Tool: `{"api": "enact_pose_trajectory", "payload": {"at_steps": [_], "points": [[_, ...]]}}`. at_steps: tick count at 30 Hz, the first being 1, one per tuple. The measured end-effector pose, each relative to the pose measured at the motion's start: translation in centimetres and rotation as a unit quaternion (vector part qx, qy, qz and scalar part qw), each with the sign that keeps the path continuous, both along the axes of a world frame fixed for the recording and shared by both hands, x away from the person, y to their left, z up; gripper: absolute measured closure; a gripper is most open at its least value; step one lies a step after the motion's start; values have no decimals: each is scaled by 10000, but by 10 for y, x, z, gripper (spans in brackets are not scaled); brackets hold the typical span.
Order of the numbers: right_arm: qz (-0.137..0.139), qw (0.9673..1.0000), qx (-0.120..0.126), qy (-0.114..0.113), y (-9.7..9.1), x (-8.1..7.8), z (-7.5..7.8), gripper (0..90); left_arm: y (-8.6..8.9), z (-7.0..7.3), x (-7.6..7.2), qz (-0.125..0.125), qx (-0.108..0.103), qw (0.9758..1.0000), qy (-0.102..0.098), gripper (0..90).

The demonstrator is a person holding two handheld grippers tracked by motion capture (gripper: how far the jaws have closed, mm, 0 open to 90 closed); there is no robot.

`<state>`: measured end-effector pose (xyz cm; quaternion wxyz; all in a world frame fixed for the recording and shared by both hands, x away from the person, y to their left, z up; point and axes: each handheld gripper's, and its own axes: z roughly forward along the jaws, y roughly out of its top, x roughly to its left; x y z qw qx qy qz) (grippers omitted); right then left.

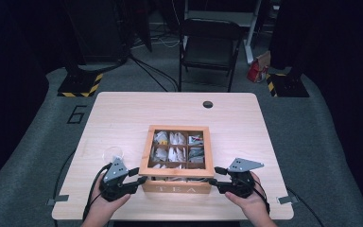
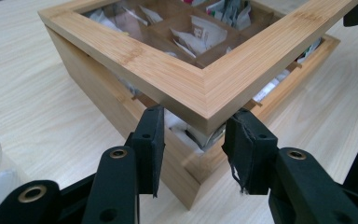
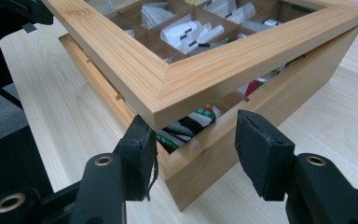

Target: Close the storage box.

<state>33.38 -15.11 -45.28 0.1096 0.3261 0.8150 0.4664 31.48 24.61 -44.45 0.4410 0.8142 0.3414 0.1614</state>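
The tea box [image 1: 177, 182], at the centre of the high view, was honey-coloured bamboo with a fine lengthwise grain, its front lettered in a paler tone. The lid [image 2: 177, 77] was the same striped bamboo around a clear pane. Sachets [image 3: 186, 32] beneath were mostly white, some with black marks, one striped green, white and black at mid-frame. The table [image 1: 123, 113] was pale wood-grain. Both the left gripper [image 1: 137, 178] and right gripper [image 1: 220, 178] were matt black with grey plates. The floor blocks [image 1: 80, 85] at upper left wore yellow-and-black stripes.
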Motion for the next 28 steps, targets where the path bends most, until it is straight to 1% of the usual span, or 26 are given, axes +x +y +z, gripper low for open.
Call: {"api": "enact_pose_trajectory", "payload": {"at_steps": [3, 8, 9, 10, 13, 14, 15, 16, 17, 19, 21, 22, 23, 25, 26, 27, 28], "points": [[16, 10000, 9, 28, -1, 0, -1, 482, -1, -1, -1, 25, -22, 10000, 43, 581], [24, 10000, 2, 90, -2, -1, -3, 482, 0, -3, -2, 21, 16, 10000, 71, 581], [11, 9999, -23, 124, -2, -2, -5, 480, -1, -5, -3, 30, 16, 9999, 130, 579], [55, 9999, -46, 135, -3, -2, -6, 479, 0, -6, -4, -2, 47, 9998, 180, 579], [100, 9998, -68, 145, -4, -4, -6, 477, 1, -7, -5, 4, 63, 9998, 191, 574], [102, 9998, -73, 180, -5, -5, -6, 477, 2, -7, -5, -24, 96, 9997, 222, 574], [162, 9997, -82, 189, -6, -5, -6, 477, 2, -8, -5, -28, 99, 9997, 218, 565], [189, 9991, -314, 204, -6, -6, -7, 466, 4, -7, -6, -22, 59, 9997, 245, 542], [201, 9989, -351, 225, -6, -7, -8, 467, 5, -6, -7, -13, 0, 9996, 278, 536], [182, 9992, -207, 275, -10, -8, -8, 467, 7, -5, -6, 13, -62, 9995, 302, 515], [153, 9995, -161, 242, -13, -8, -7, 466, 8, -5, -6, -3, -38, 9995, 313, 509], [79, 9995, -61, 303, -16, -8, -6, 455, 9, -5, -7, 30, -68, 9995, 318, 504], [79, 9995, -61, 303, -16, -8, -6, 455, 9, -5, -7, 30, -68, 9995, 318, 504], [15, 9995, 35, 301, -20, -9, -5, 447, 11, -5, -7, 33, -29, 9995, 297, 500], [-10, 9996, 86, 272, -21, -9, -4, 444, 12, -5, -7, 70, -64, 9994, 321, 498], [-10, 9996, 86, 272, -21, -9, -4, 444, 12, -5, -7, 70, -64, 9994, 321, 495], [-21, 9996, 109, 246, -23, -9, -3, 441, 13, -5, -7, 103, -77, 9995, 296, 495]]}}
